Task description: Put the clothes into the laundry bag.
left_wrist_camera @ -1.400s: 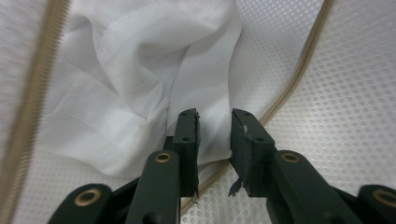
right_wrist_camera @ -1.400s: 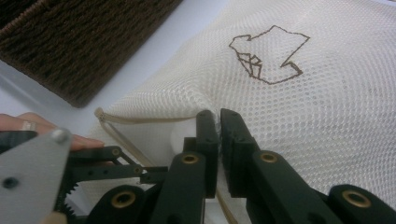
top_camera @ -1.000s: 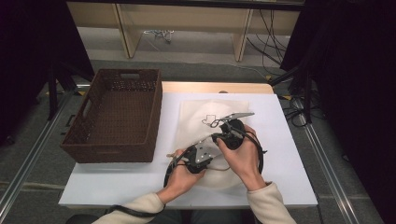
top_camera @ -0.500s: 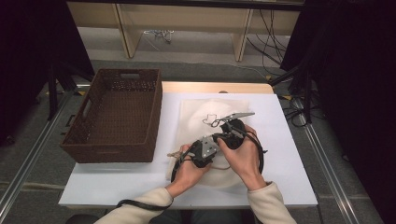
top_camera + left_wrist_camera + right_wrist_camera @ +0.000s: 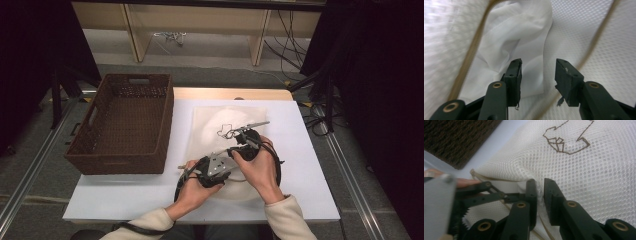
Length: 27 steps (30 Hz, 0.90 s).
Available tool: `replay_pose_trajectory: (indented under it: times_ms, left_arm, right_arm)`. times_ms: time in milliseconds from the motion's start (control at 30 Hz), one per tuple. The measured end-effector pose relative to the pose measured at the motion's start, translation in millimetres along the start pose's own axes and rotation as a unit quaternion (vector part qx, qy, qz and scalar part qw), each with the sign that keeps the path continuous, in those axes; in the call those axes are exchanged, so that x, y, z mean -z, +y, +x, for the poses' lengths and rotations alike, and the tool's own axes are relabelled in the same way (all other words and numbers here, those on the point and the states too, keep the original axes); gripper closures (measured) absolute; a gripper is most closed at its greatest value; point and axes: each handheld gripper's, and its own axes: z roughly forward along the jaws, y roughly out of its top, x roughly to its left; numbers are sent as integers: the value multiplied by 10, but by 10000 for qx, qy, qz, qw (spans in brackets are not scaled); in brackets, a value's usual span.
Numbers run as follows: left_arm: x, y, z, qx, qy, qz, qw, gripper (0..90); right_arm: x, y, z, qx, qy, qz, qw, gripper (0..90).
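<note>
High view: fixed above the person's side, facing forward and down; takes in the whole white table (image 5: 125,200), the brown basket (image 5: 122,122), the mesh bag (image 5: 215,125), both hands, and the floor beyond. Middle distance.

Left gripper view: rides on the left gripper (image 5: 537,75), looks along its two black jaws; very near, inside the bag's zipped opening, on white cloth (image 5: 516,37) and mesh.

Right gripper view: rides on the right gripper (image 5: 540,191), looks along its jaws across the bag's top mesh towards the basket corner; very near.

Shared: all three views take in the mesh bag; the right gripper view also takes in the left gripper.
</note>
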Motion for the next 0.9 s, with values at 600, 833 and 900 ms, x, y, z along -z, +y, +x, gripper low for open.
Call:
replay_pose_trajectory:
  times_ms: [600, 833, 900]
  left_arm:
    - [540, -145, 0, 136, -79, -288, 9995, 604]
    - [724, -255, 126, 431, 144, -409, 9981, 595]
    - [774, -294, 171, 408, 194, -398, 9982, 565]
  right_arm:
    - [140, 24, 19, -91, 77, -203, 9997, 668]
    - [196, 42, 39, 81, 125, -611, 9980, 637]
    - [184, 40, 92, -103, 160, -559, 9983, 641]
